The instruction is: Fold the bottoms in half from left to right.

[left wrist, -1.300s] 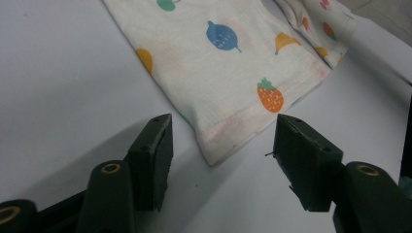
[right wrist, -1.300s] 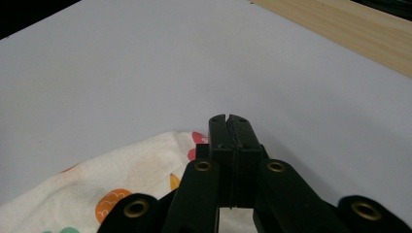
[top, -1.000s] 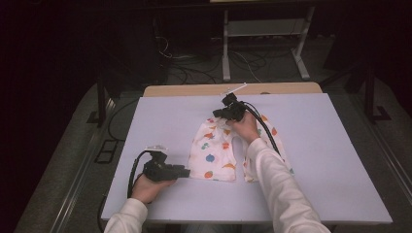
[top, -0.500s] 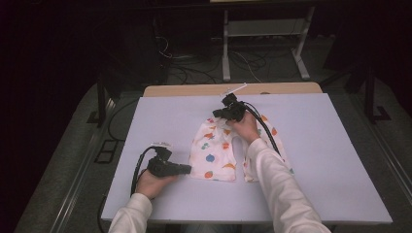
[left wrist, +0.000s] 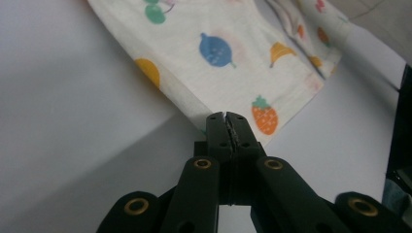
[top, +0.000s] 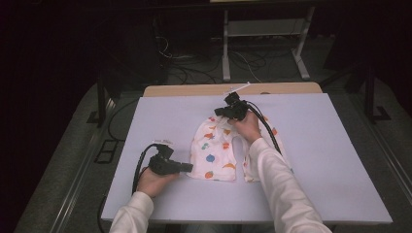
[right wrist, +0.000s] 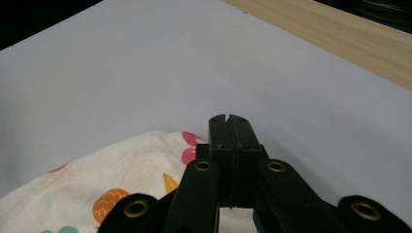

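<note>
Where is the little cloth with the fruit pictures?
In the high view, the fruit-print cloth lies near the middle of the table, with the left gripper clamped on its near-left corner and the right gripper at its far edge.

Both grippers are black: the left gripper (top: 167,164) and right gripper (top: 233,109) show brass-ringed screws on the jaws, looping black cables; white sleeves (top: 277,189).

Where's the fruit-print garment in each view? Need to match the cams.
High view: fruit-print garment lies mid-table, between the left gripper at its near-left corner and the right gripper at its far edge.
Left gripper view: upper centre and right, with its corner at the shut jaws.
Right gripper view: lower left, running under the shut jaws.
Shared landmark: the pale table surface.
</note>
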`<action>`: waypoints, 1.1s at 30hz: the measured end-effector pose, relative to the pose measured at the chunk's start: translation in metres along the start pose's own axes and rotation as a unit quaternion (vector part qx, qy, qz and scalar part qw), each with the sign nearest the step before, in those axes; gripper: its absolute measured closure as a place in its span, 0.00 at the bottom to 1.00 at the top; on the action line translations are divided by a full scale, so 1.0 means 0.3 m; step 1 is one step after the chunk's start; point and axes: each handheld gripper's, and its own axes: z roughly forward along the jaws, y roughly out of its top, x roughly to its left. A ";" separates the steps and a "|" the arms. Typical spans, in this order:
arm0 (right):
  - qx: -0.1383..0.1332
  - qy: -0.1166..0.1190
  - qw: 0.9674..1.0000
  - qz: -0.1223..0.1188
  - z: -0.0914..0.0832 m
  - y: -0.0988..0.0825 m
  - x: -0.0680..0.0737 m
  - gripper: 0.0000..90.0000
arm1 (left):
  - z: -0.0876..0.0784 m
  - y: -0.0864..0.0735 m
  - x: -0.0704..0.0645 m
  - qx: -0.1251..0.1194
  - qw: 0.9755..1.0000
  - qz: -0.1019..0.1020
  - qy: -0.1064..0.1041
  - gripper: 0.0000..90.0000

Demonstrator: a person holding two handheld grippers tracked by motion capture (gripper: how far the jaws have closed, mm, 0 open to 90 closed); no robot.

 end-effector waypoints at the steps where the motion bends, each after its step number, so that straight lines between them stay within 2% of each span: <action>1: -0.001 0.001 1.000 0.000 -0.002 0.000 -0.001 0.99 | -0.001 0.004 -0.007 -0.002 1.000 0.009 -0.004 0.99; 2: -0.002 0.000 1.000 0.000 -0.004 0.001 -0.002 0.99 | -0.002 0.008 -0.015 -0.004 1.000 0.017 -0.007 0.99; 7: -0.002 -0.004 1.000 -0.004 -0.018 0.003 -0.006 0.99 | -0.001 0.027 -0.040 -0.013 0.999 0.030 -0.016 0.99; 15: -0.006 -0.008 1.000 0.000 -0.042 0.003 -0.020 0.99 | 0.007 0.042 -0.071 -0.017 0.999 0.038 -0.028 0.99; 21: -0.010 -0.013 1.000 0.004 -0.068 -0.002 -0.036 0.99 | 0.016 0.067 -0.107 -0.028 0.997 0.063 -0.032 0.99; 33: -0.014 -0.023 1.000 0.006 -0.108 -0.016 -0.061 0.99 | 0.050 0.103 -0.164 -0.027 0.995 0.084 -0.051 0.99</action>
